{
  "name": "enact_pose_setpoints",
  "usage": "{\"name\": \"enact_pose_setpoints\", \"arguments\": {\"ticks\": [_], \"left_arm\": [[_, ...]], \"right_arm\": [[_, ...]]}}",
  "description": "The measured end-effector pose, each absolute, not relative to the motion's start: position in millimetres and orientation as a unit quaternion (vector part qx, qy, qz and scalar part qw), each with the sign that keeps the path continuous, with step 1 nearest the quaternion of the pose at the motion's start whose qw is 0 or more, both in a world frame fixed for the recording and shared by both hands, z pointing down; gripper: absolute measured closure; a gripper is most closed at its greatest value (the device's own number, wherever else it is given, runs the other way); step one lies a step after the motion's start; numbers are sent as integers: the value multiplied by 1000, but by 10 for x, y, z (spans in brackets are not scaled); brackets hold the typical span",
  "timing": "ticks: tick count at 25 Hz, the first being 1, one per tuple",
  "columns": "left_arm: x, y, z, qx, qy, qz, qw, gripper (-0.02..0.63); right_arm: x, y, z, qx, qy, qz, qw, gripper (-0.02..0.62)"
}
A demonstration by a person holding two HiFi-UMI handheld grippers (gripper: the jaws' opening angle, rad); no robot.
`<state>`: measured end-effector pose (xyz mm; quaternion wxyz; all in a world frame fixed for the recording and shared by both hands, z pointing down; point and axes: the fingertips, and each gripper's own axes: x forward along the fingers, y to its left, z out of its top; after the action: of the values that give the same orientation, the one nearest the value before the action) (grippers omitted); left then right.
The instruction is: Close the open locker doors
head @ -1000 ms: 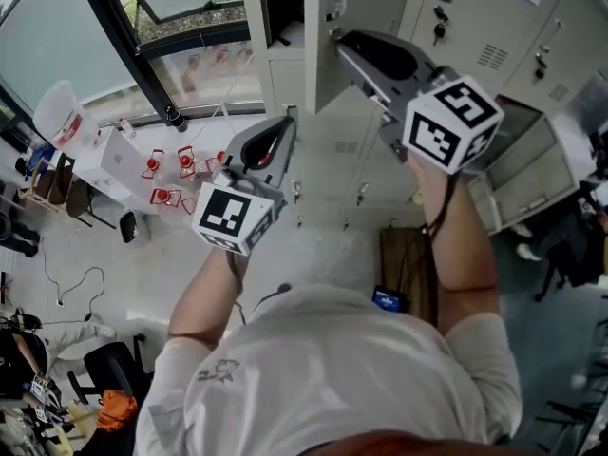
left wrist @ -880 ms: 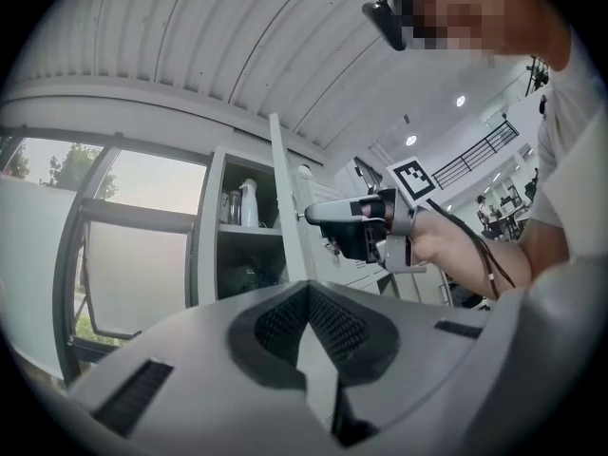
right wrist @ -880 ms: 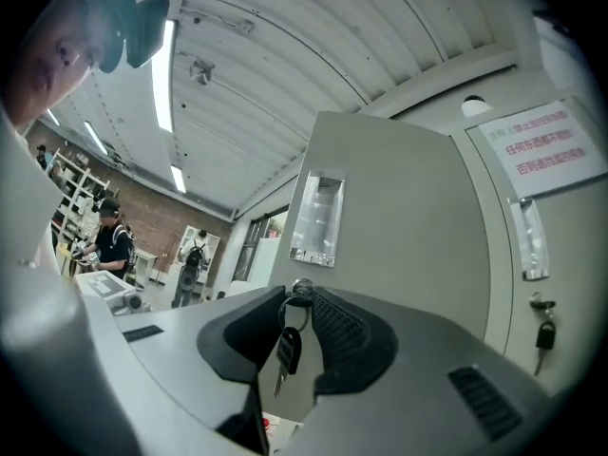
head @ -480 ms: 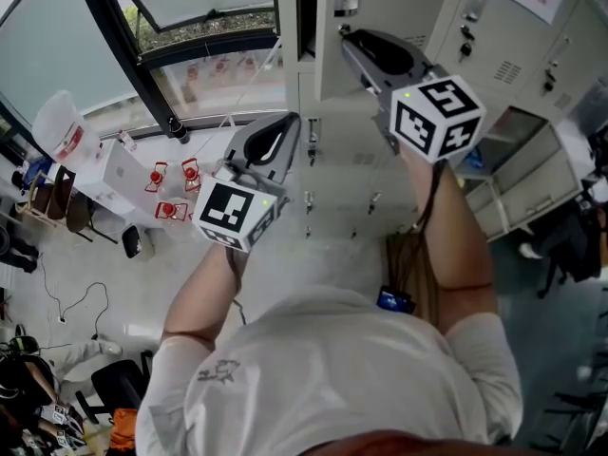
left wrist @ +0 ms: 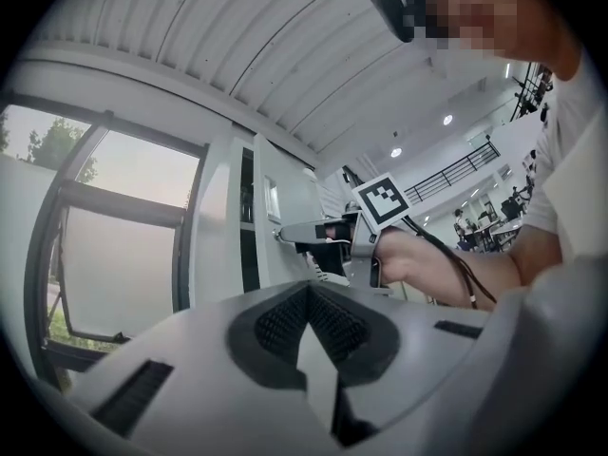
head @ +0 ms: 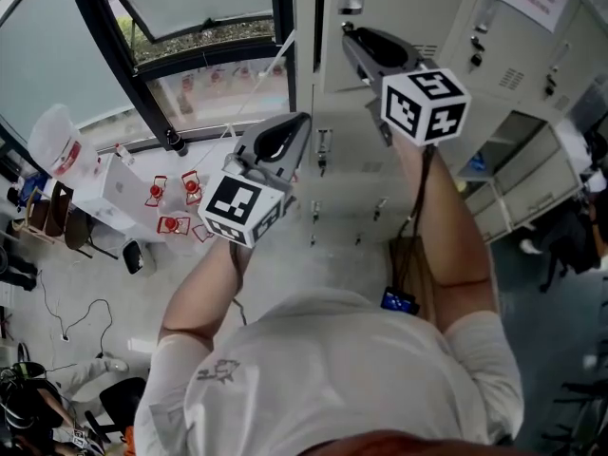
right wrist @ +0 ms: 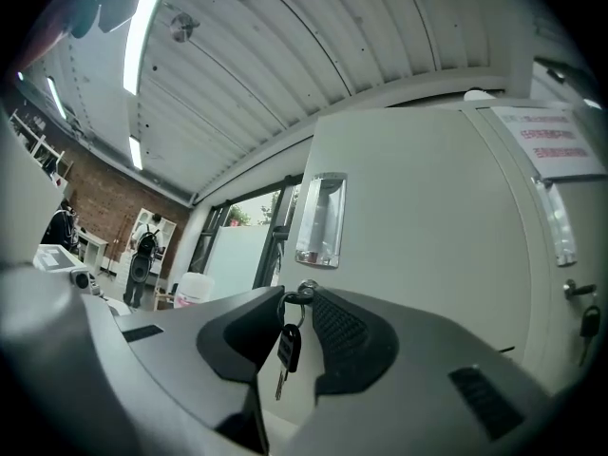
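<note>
The right tongs (head: 350,31) (right wrist: 304,293) reach level to the grey locker door (head: 446,8) (right wrist: 427,236). Their tips are closed on the stub of the key (right wrist: 288,348) in its lock, and a second key dangles from the ring between them. The door stands slightly ajar, with a dark gap along its left edge. The left tongs (head: 302,122) (left wrist: 307,288) hang lower and to the left, near the window side, tips together and empty.
</note>
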<state>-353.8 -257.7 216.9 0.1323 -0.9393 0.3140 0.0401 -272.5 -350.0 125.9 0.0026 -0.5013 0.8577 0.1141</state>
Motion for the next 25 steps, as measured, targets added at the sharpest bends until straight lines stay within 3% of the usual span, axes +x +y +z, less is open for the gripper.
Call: {"name": "enact_pose_setpoints", "arguments": {"ticks": [25], "left_arm": [[-3751, -2980, 2207, -946, 295, 49, 127, 611]], "right_arm": [[-2765, -4084, 1259, -547, 830, 104, 10, 499]]}}
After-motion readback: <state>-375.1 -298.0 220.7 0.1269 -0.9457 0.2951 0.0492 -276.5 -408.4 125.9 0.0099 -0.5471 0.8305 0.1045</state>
